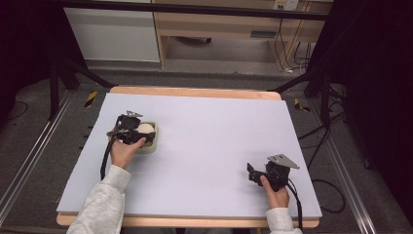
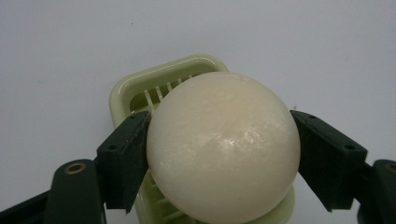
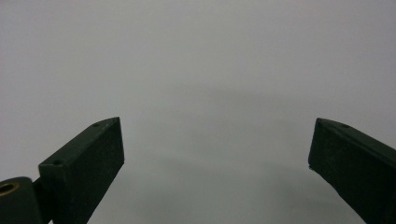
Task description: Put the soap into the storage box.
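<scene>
Jaws: your L gripper clamps round soap ball, R gripper spread, idle | step: soap over green soap dish | next: you lower gently, release.

The high view looks forward and down on the whole table. The left gripper view sits close above the ball and tray, shared with the high view. The right gripper view faces bare table surface at close range.
</scene>
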A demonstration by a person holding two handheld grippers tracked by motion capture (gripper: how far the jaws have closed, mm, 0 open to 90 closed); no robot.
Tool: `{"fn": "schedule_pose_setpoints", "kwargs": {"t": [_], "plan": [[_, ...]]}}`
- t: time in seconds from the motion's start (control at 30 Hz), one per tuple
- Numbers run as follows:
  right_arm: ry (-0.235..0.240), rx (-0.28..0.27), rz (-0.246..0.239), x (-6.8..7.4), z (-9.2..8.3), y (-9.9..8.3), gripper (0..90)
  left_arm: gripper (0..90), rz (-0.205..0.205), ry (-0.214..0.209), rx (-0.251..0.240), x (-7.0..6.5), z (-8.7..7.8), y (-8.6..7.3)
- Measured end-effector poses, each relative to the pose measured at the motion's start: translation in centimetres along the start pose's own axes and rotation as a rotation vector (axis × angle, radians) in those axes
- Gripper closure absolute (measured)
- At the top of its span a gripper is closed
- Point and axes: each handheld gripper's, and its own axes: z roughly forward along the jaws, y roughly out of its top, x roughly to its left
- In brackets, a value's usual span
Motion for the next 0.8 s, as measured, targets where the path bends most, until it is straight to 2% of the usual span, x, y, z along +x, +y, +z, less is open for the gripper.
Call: {"fn": "schedule_pose_setpoints", "kwargs": {"t": [0.8], "plan": [[0.0,0.001,-0.001,0.0,0.01,0.0,3.9,24.1,-0.007,0.015,0.032,0.58,0.94,-0.6]]}}
